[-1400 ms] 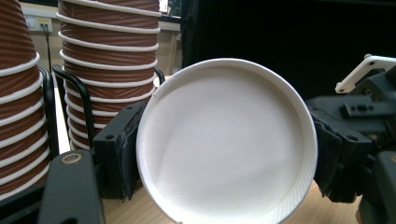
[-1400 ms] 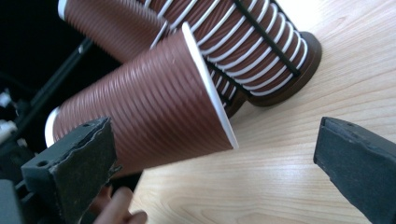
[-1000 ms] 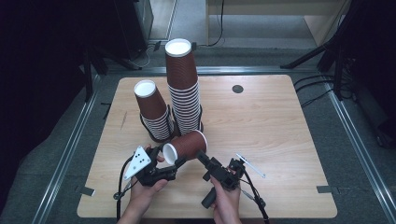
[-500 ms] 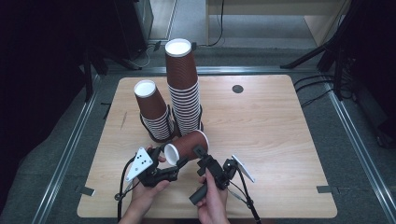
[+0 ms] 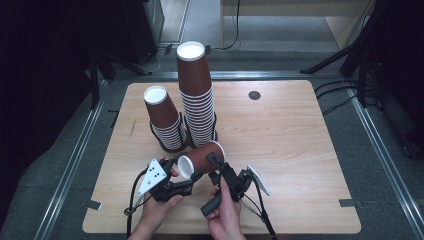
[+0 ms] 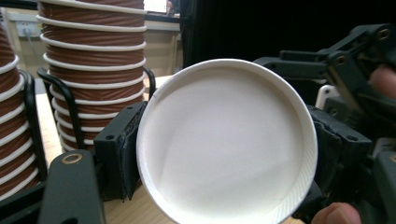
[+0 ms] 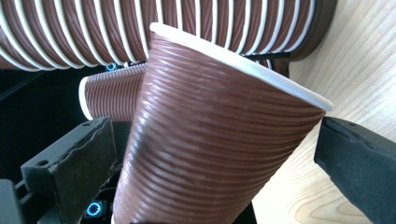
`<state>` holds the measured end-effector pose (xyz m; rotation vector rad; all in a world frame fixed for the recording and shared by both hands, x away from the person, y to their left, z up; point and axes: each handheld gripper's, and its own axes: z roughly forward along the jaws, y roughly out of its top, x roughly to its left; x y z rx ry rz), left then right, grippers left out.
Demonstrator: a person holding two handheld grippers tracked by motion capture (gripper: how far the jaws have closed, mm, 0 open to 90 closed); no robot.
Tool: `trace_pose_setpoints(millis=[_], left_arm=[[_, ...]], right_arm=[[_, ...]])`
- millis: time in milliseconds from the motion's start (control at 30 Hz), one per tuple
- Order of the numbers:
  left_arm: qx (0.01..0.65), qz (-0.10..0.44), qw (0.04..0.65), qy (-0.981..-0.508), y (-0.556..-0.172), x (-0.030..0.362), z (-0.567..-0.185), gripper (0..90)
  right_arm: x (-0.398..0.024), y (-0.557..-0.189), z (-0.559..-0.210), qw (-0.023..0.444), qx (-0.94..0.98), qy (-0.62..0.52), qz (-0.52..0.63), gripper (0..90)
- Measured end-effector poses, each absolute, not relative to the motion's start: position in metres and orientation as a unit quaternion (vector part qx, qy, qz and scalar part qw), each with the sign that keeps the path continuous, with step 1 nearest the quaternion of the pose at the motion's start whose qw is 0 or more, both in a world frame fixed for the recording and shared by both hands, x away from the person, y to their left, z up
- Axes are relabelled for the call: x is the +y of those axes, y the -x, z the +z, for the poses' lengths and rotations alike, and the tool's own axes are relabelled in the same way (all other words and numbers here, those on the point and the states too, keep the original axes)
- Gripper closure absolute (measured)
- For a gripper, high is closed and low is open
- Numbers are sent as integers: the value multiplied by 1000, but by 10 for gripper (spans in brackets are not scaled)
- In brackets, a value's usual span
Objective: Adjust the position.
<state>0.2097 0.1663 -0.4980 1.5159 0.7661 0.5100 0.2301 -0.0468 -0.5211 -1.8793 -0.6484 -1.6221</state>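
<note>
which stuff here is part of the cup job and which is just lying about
In the job:
- brown ribbed paper cup lying sideways, held between both grippers
- left gripper, shut on it
- right gripper, jaws either side of it
- tall stack of brown cups
- shorter stack of brown cups

Lying about:
- small dark round disc in the tabletop
- wooden table

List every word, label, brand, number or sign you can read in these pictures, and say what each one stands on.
None can be read.
The held cup, the tall stack of cups and the short stack of cups: plain brown ribbing and white rims, no print.
The grey plate on the left gripper: small dark dots, no letters.
The table: bare wood with a dark round spot, no marking on it.
</note>
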Motion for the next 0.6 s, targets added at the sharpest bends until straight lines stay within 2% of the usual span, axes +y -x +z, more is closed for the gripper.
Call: trace_pose_setpoints(millis=[600], left_arm=[[312,222,631,-675,-208,159,-500,231]], right_arm=[[-42,-238,-528,328,-197,703,-600,0]])
